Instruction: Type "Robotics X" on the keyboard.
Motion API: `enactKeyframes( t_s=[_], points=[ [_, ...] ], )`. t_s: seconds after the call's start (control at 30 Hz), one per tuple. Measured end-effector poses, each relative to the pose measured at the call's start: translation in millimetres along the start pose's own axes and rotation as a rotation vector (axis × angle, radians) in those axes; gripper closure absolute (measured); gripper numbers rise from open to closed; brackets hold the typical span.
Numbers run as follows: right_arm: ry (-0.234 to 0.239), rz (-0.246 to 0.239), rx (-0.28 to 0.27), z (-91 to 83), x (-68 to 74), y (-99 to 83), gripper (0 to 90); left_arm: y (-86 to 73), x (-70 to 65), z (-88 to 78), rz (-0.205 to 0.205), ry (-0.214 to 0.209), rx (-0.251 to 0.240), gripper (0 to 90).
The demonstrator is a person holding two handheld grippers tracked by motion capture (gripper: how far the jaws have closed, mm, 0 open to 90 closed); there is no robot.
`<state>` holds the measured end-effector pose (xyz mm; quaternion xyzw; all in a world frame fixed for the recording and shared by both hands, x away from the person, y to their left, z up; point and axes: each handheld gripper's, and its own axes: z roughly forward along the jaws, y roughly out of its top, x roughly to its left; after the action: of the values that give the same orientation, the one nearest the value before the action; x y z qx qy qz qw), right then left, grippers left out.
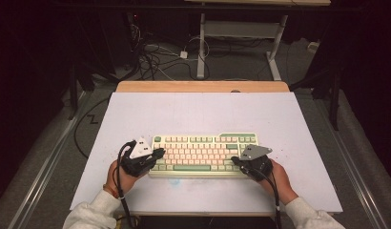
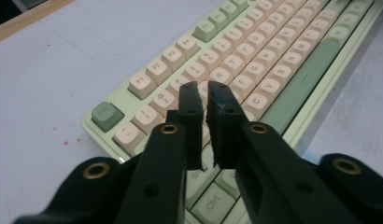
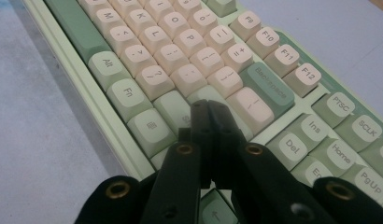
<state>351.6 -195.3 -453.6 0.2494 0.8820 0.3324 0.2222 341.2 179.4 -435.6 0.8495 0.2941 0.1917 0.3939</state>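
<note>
- The keyboard (image 1: 203,155) lies flat on the white bench (image 1: 203,114), near its front edge.
- Left tongs (image 2: 204,100) hover over its left-hand keys, jaws nearly together, gripping nothing.
- Right tongs (image 3: 209,114) sit clenched and empty over its right end.
</note>
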Motion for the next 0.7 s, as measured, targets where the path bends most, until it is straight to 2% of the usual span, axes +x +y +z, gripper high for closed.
enactKeyframes(
  t_s=[0.1,0.27,0.5,0.53,0.6,0.7],
  points=[
    [0.001,0.001,-0.001,0.4,0.0,0.0,90.0,11.2,-3.1,10.5,0.031,-0.010,0.046,87.7],
    [-0.005,0.000,0.000,0.5,0.9,-0.1,90.0,22.3,-5.0,22.6,0.046,-0.024,0.080,87.8],
    [-0.010,-0.002,-0.006,0.5,1.3,-0.8,90.0,37.9,-4.2,46.0,0.056,-0.040,0.149,87.8],
    [-0.010,-0.002,-0.006,0.5,1.3,-0.8,90.0,39.0,-4.4,48.5,0.058,-0.037,0.154,87.8],
    [-0.008,-0.004,-0.006,0.2,1.3,-1.1,90.0,41.3,-4.3,55.1,0.053,-0.057,0.169,87.8],
    [-0.009,-0.004,-0.007,0.0,1.4,-1.3,90.0,42.3,-4.0,62.1,0.052,-0.055,0.188,87.8]
  ],
)
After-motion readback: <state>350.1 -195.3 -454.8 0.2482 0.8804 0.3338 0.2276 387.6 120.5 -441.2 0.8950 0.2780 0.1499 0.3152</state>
